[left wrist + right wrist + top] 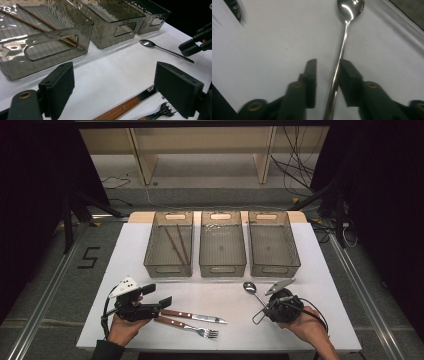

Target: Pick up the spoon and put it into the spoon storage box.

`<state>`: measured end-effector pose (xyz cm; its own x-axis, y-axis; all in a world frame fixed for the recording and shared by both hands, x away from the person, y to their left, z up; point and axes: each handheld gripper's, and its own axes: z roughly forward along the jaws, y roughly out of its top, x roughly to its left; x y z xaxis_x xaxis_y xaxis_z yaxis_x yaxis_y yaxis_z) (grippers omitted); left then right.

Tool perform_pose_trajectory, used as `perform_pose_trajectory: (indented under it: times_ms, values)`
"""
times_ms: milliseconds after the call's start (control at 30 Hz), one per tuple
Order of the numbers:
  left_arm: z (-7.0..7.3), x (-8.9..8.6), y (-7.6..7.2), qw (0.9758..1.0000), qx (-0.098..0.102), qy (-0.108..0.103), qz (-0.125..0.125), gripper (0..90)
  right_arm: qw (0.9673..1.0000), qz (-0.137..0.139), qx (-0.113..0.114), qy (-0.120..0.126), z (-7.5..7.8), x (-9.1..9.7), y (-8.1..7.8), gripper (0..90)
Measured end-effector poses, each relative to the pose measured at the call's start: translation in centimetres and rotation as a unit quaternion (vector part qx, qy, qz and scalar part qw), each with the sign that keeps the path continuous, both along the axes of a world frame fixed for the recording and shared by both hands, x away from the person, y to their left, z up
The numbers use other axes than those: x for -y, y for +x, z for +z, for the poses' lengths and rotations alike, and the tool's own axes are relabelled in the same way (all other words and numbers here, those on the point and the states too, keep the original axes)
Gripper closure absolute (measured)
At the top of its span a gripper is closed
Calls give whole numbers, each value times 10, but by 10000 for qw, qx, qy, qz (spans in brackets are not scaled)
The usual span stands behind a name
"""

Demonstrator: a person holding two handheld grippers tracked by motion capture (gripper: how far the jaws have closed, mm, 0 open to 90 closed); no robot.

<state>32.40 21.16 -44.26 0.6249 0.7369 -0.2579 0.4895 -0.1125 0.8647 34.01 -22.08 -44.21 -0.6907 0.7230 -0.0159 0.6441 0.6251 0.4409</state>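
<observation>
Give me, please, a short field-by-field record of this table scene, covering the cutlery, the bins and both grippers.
surface: white table
bins: three smoky clear bins in a row; left bin holds chopsticks, middle bin and right bin look empty
spoon: spoon lying on the table, handle between the right gripper's jaws
right gripper: right gripper open, a gap beside the handle
left gripper: left gripper open, nothing held
near left gripper: knife and fork, wooden handles

Bright table, dark surroundings; close jaws blurred.
</observation>
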Motion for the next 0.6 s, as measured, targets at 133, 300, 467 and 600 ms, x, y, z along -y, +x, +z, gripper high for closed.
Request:
perform_pose_trajectory:
  times_ms: [133, 300, 467, 600]
  values:
    - [0, 0, 0, 10000, 8, 2, 0, 162, 9998, -149, -135, -22, 7, -2, 8, 474]
    - [0, -1, 0, 10000, 44, -31, 38, 162, 9993, -248, -253, -111, 11, -7, 18, 345]
    - [1, -3, -2, 9999, 107, -76, 70, 162, 9981, -239, -485, -309, 10, -13, 26, 334]
    - [2, -4, -2, 9998, 135, -111, 105, 162, 9973, -179, -584, -413, 8, -18, 31, 342]
